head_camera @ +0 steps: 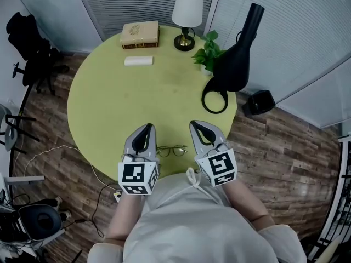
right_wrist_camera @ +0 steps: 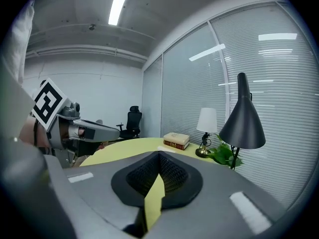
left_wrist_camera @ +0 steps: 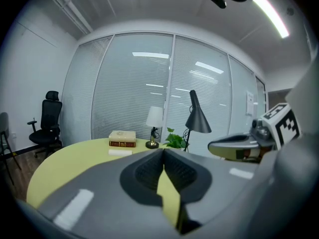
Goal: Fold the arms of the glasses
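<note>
Glasses lie on the round yellow table, close to the edge nearest the person and lenses flat to the top. They sit between the two grippers and touch neither.

Temple arms: too small in the head view to say whether they are folded in or out. The frame looks compact, possibly folded, but this is not confirmed. The scene fits either arms out and waiting to be swung in, or arms already in with the grippers clear of the frame.

Left gripper: jaws together at the tips, nothing between the pads; only table colour shows through the slit in its own view. Right gripper: the same, pads closed on each other and empty.

Pose: both hover above the table either side of the frame. They point forward and slightly downward, with tips angled a little toward each other and marker cubes near the person's body.

Handling judgement: the thin wire frame is light and likely to skate on the smooth top. Any contact with one temple wants the other gripper bracing the front, with a gentle push near the hinge.
</note>
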The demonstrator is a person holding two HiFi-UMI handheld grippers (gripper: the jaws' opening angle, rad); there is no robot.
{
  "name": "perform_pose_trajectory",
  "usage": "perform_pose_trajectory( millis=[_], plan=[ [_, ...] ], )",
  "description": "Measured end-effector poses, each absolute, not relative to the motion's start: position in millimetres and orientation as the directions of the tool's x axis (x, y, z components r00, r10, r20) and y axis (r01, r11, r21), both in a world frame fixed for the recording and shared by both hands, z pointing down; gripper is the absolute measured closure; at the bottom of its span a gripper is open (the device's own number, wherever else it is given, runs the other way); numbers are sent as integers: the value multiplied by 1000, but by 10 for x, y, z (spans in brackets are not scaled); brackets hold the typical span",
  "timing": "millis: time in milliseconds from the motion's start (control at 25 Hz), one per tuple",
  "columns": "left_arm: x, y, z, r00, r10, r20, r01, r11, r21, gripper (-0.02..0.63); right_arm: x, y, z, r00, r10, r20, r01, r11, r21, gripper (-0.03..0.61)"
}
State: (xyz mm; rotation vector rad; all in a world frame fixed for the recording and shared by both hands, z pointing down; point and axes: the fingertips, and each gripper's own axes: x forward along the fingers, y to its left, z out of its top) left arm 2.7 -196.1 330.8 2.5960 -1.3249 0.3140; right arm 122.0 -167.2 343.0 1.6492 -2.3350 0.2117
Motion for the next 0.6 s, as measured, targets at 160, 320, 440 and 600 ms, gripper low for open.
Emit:
perform_pose_trajectory(
  millis=[160, 320, 440, 600],
  plan=[
    [32, -1994, 3335, 565, -773, 288, -817, -574, 63, 607, 1170, -1692, 3415, -338, -887, 316, -935, 355, -2, 580],
    [47, -2002, 3337, 564, -773, 291, -815, -578, 43, 607, 1137, -1693, 3431, -346, -878, 331, -929, 369, 6, 580],
    [63, -1982, 3329, 566, -772, 289, -811, -585, 26, 607, 1122, -1687, 3428, -351, -874, 335, -926, 376, 12, 580],
    [81, -1960, 3344, 569, -769, 291, -807, -591, 18, 607, 1075, -1677, 3417, -366, -869, 333, -919, 394, 17, 580]
  ],
)
